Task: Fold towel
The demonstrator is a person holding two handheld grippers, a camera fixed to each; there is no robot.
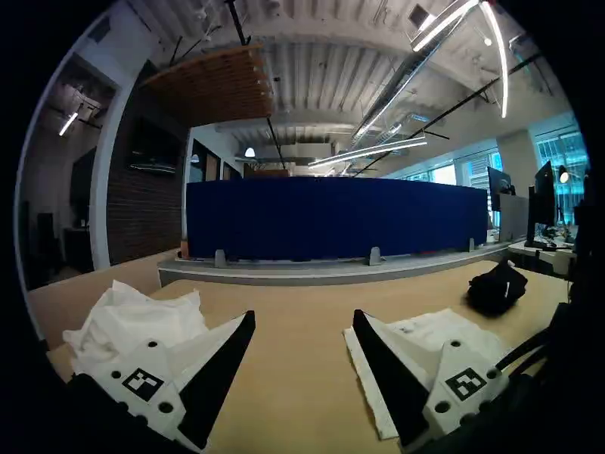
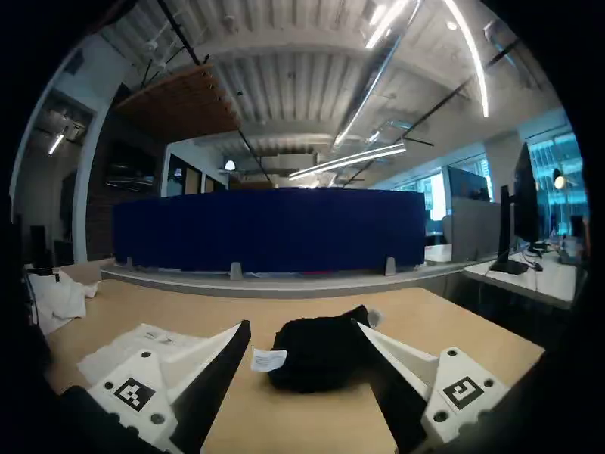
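Observation:
A crumpled black towel (image 2: pixel 318 352) with a white tag (image 2: pixel 268 359) lies on the wooden table (image 2: pixel 318 424), just ahead of my right gripper (image 2: pixel 301 325). That gripper is open, one finger on each side of the towel, not pressing on it. In the left gripper view the same black towel (image 1: pixel 495 287) sits far right. My left gripper (image 1: pixel 302 314) is open over bare table (image 1: pixel 302 363). A crumpled white towel (image 1: pixel 128 318) lies to its left and a flat folded white towel (image 1: pixel 423 333) to its right. The folded white towel (image 2: pixel 136 340) and crumpled one (image 2: pixel 57 299) also lie left of my right gripper.
A blue divider panel (image 1: pixel 333 223) on a grey rail closes off the table's far edge. Monitors (image 2: pixel 522 212) stand on a neighbouring desk to the right. The table's right edge (image 2: pixel 499 333) is close beyond the black towel.

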